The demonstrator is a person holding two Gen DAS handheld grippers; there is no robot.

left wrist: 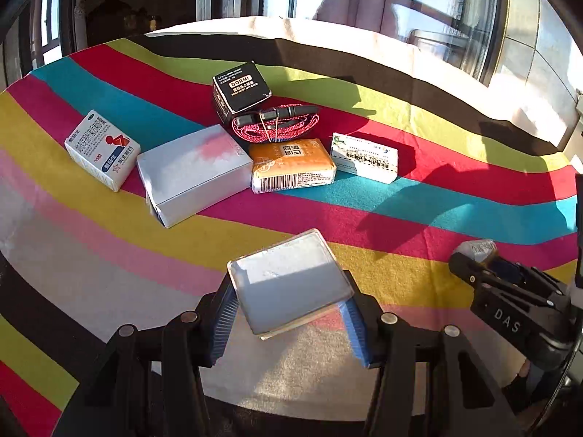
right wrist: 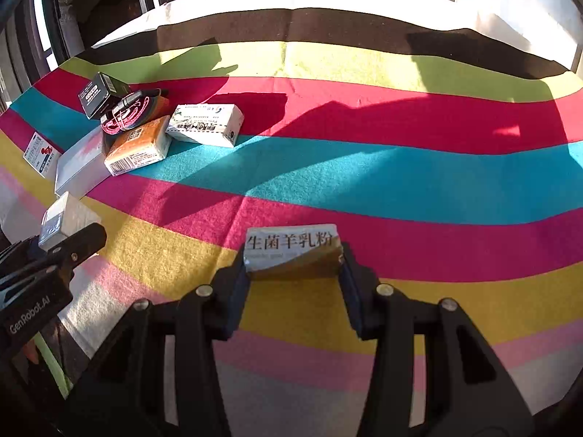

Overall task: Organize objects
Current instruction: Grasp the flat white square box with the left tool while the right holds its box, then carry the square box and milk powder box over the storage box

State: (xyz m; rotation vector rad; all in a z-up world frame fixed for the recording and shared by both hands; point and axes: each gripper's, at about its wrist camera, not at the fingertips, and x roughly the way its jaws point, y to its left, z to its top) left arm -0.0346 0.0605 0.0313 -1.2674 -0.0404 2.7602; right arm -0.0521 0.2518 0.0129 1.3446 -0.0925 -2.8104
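Observation:
My left gripper (left wrist: 288, 291) is shut on a flat silver-white box (left wrist: 284, 273), its blue pads (left wrist: 224, 313) pressed on the box's two sides just above the striped cloth (left wrist: 400, 284). My right gripper (right wrist: 293, 260) is shut on a small gold and silver box with black Chinese characters (right wrist: 291, 245), held low over the yellow stripe. In the left wrist view the right gripper (left wrist: 477, 256) shows at the right edge with its box. In the right wrist view the left gripper (right wrist: 78, 235) shows at the left edge with the silver-white box (right wrist: 62, 216).
A cluster lies on the cloth beyond: a white box with a red figure (left wrist: 102, 154), a large silver box (left wrist: 193, 174), an orange packet (left wrist: 293, 165), a white and green box (left wrist: 364, 156), a black DORMI box (left wrist: 238, 91) and a red lanyard (left wrist: 277, 127). Windows stand behind the table's far edge.

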